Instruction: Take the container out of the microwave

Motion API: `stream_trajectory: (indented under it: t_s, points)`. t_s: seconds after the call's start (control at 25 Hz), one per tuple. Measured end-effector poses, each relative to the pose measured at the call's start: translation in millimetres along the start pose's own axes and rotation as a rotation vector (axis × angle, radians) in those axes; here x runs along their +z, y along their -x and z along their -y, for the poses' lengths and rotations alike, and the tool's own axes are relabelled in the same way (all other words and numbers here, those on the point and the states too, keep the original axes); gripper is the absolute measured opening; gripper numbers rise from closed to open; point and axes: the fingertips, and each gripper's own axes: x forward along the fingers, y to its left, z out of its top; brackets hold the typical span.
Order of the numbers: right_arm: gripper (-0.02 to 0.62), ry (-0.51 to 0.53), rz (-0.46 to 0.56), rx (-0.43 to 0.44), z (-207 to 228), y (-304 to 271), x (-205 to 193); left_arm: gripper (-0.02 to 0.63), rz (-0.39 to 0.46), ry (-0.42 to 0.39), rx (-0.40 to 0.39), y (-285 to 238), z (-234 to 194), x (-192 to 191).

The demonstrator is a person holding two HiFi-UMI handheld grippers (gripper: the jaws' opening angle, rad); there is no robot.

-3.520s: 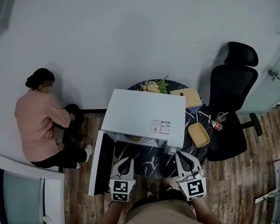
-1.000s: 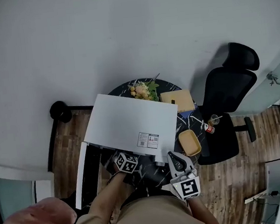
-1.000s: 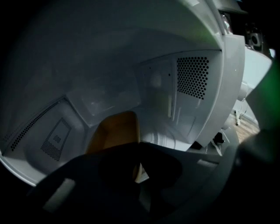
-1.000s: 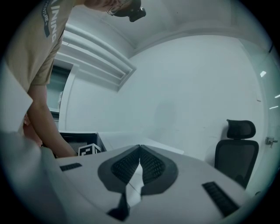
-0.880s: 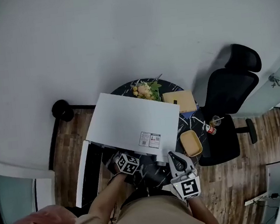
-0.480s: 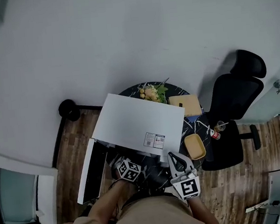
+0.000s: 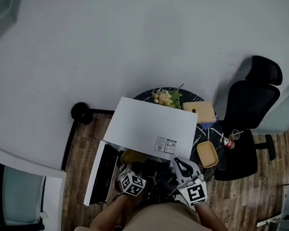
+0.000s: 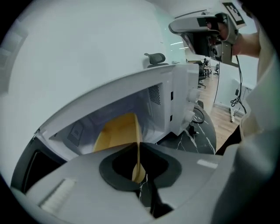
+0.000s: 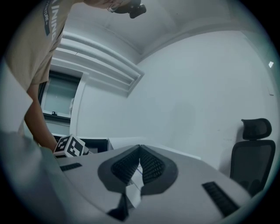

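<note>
Yellow container point(image 8: 116, 133) seen at microwave point(image 7: 150, 124) mouth, partly out, near rim pinched edge-on by left tool point(image 8: 139, 174). Right tool point(image 9: 139, 166) found clenched, nothing held. Container judged light, stiff, thin-walled, slippery; rim hold considered adequate if carried level.

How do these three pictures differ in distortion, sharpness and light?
Head view: strong fisheye, the wall edges bend, and the microwave is sharp. Left gripper view: black round border, the yellow container clear, the left gripper in front soft. Right gripper view: dimmer, bluish, with the same round border.
</note>
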Motion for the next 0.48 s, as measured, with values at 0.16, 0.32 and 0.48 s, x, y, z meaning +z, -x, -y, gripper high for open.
stream_trajectory:
  t_s: [0.16, 0.32, 0.48]
  points:
    - [0.008, 0.011, 0.01, 0.029, -6, -1, 3, 0.025, 0.005, 0.032, 0.012, 19, 1, -5]
    - [0.008, 0.026, 0.01, 0.057, -9, -3, 6, 0.025, 0.018, 0.077, 0.019, 42, 4, -2]
    - [0.008, 0.031, 0.013, 0.074, -13, -4, 8, 0.025, 0.026, 0.078, 0.02, 61, 8, 4]
